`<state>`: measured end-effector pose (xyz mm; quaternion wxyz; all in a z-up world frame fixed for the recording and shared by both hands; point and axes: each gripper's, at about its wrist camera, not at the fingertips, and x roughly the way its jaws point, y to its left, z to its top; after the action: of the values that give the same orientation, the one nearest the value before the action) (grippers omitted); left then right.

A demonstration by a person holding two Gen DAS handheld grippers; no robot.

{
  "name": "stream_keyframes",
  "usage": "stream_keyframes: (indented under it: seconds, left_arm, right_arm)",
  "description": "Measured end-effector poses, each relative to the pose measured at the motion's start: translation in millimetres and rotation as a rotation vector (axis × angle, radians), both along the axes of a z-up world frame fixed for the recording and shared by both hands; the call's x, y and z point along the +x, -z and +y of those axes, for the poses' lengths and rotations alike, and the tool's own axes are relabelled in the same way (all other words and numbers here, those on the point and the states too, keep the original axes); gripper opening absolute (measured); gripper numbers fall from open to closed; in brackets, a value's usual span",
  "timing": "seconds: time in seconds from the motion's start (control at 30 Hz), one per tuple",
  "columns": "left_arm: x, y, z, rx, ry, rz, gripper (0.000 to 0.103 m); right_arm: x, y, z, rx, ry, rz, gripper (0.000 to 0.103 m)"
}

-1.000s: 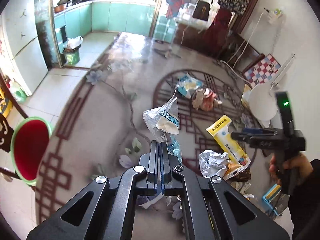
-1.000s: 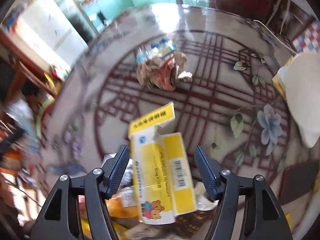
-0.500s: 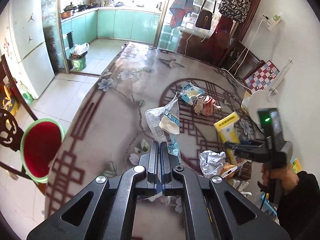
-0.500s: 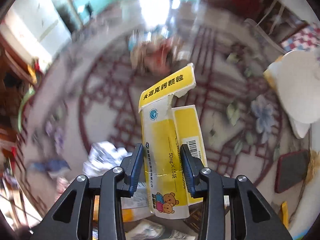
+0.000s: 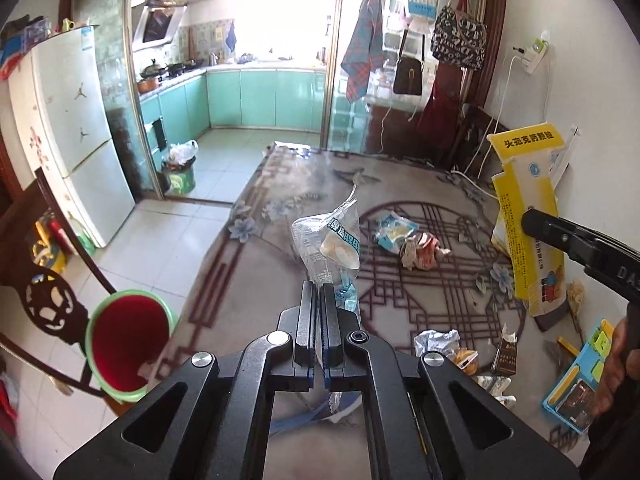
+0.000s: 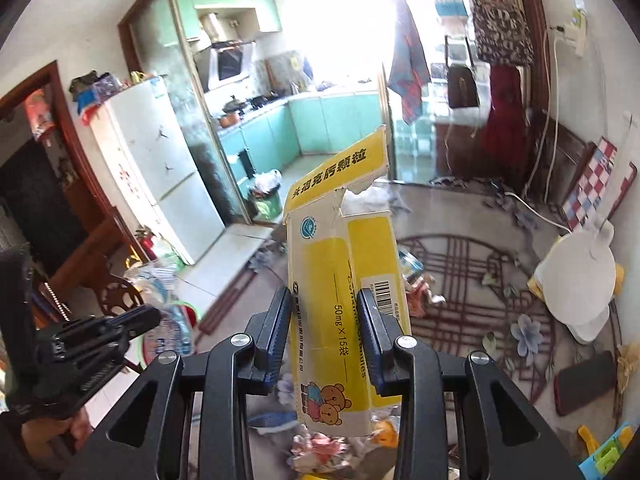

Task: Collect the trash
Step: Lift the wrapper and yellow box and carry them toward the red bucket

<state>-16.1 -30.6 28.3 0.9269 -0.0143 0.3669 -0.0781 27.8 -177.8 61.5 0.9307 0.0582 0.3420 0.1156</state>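
A person clearing litter from a patterned rug works with a hand-held gripper in each hand. The left gripper has its fingers pressed together on the lower end of a clear plastic wrapper, which stands up above the fingertips, off the floor, with a pale scrap of food visible inside it. The right gripper is clamped on a torn yellow-and-white medicine box, its two fingers squeezing the carton's sides; the box is lifted clear of the floor, its ripped top flap tilted toward the far kitchen doorway. In the left wrist view the same box appears at the right, held aloft near the wall, with the person's hand on the gripper's handle.

More trash lies on the rug: a blue-and-white packet and a crumpled reddish wrapper just beside it in the middle, and nearer, a ball of crumpled foil-like paper close to a small dark carton. A red bin with a green rim sits at the near left, off the rug's edge. A full green waste bin stands inside the far kitchen.
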Motion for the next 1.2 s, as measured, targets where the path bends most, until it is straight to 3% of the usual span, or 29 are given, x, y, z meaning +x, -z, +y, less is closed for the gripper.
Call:
stream_keyframes:
  seconds: [0.2,0.63,1.2]
  left_arm:
    - [-5.2,-7.9,15.2,-0.008,-0.03,-0.028,0.002]
    - [-7.1,-5.3,65.7,-0.017,-0.112,-0.029,0.002]
    - [26.0,3.1,143.7,-0.024,-0.087,-0.017,0.002]
  right_arm:
    - [-11.3,-15.9,23.0,0.003,-0.027,-0.026,0.031]
    - [-13.9,-13.1,56.7,-0.012,-0.033,-0.017,0.031]
    - [15.3,-9.8,136.1,-0.045,0.024,0.006,0.031]
